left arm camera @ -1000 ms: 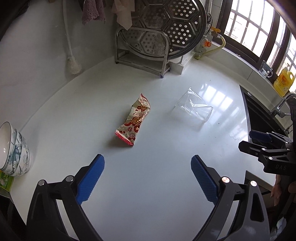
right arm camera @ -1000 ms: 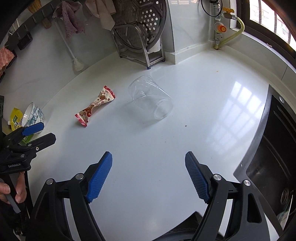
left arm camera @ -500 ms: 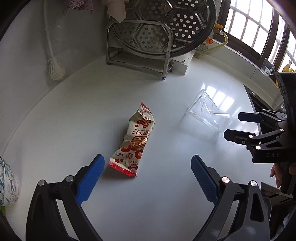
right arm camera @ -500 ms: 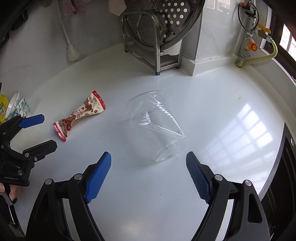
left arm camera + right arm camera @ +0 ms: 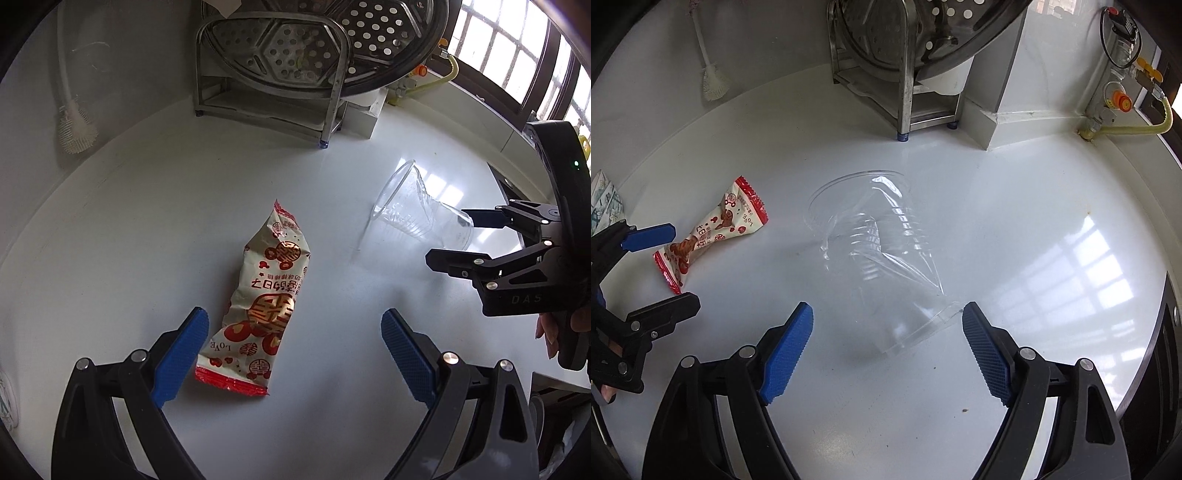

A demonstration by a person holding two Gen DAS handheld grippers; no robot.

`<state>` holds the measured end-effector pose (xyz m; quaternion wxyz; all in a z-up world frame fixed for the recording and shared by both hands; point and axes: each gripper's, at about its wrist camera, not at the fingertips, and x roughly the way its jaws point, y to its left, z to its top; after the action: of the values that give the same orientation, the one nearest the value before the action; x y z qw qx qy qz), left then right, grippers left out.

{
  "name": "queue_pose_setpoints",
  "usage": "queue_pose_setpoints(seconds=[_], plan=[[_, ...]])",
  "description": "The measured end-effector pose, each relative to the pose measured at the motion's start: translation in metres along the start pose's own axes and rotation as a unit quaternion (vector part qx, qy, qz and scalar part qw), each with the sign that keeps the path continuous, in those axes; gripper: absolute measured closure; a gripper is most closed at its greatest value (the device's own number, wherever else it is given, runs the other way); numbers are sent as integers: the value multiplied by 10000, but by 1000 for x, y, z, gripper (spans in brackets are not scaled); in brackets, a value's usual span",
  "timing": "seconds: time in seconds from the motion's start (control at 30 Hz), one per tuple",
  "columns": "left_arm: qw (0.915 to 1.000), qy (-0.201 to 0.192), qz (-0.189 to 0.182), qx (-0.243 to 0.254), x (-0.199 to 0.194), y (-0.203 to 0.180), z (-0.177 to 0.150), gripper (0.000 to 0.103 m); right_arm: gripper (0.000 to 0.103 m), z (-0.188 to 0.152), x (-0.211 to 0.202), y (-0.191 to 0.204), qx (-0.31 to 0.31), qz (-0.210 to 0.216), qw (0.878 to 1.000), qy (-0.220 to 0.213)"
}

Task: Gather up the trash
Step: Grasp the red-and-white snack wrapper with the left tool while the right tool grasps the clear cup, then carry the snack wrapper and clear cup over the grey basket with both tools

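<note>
A crumpled red-and-white snack wrapper (image 5: pixel 266 299) lies flat on the white counter (image 5: pixel 147 221). My left gripper (image 5: pixel 293 354) is open, and the wrapper's near end lies between its blue pads without touching them. A crushed clear plastic cup (image 5: pixel 879 258) lies on its side. My right gripper (image 5: pixel 886 350) is open, its pads flanking the cup's near end. The cup (image 5: pixel 421 214) and right gripper (image 5: pixel 454 236) also show at the right of the left wrist view; the wrapper (image 5: pixel 713 232) and left gripper (image 5: pixel 661 266) show at the left of the right wrist view.
A steel rack (image 5: pixel 280 92) holding a perforated steamer tray (image 5: pixel 332 40) stands at the back. A white brush (image 5: pixel 74 125) leans against the wall at left. A dark sink (image 5: pixel 1167 350) borders the counter on the right, with a gas valve and yellow hose (image 5: pixel 1126 114) behind.
Both grippers have moved forward and down toward the counter. The wrapper now lies between the left pads and the cup's near end between the right pads. Neither object has moved.
</note>
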<state>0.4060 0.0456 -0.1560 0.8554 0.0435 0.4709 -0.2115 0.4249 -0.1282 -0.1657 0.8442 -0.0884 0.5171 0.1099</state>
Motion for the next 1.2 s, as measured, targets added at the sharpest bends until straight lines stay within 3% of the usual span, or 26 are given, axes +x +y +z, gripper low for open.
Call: queue_pose_setpoints(seconds=[0.23,0.47,0.5,0.67,0.77,1.2], plan=[[10000,6,43,15,11,0,5,10,24,13,8,-6,8,-194,9998,-25],[9995,38,-157,-278,22,6,9,11,24,20,17,3,-187,-216,9996,-49],[9992,36,-205,-329,23,8,10,13,24,20,16,5,-212,-248,9994,-82],[9995,85,-228,-202,27,3,12,44,26,19,13,13,-293,-220,9992,-185],[9999,133,-72,46,27,-6,11,66,39,17,15,16,-317,-223,9992,-122],[9996,107,-248,-59,1,-12,-4,68,42,-6,-15,14,178,74,9993,-325]])
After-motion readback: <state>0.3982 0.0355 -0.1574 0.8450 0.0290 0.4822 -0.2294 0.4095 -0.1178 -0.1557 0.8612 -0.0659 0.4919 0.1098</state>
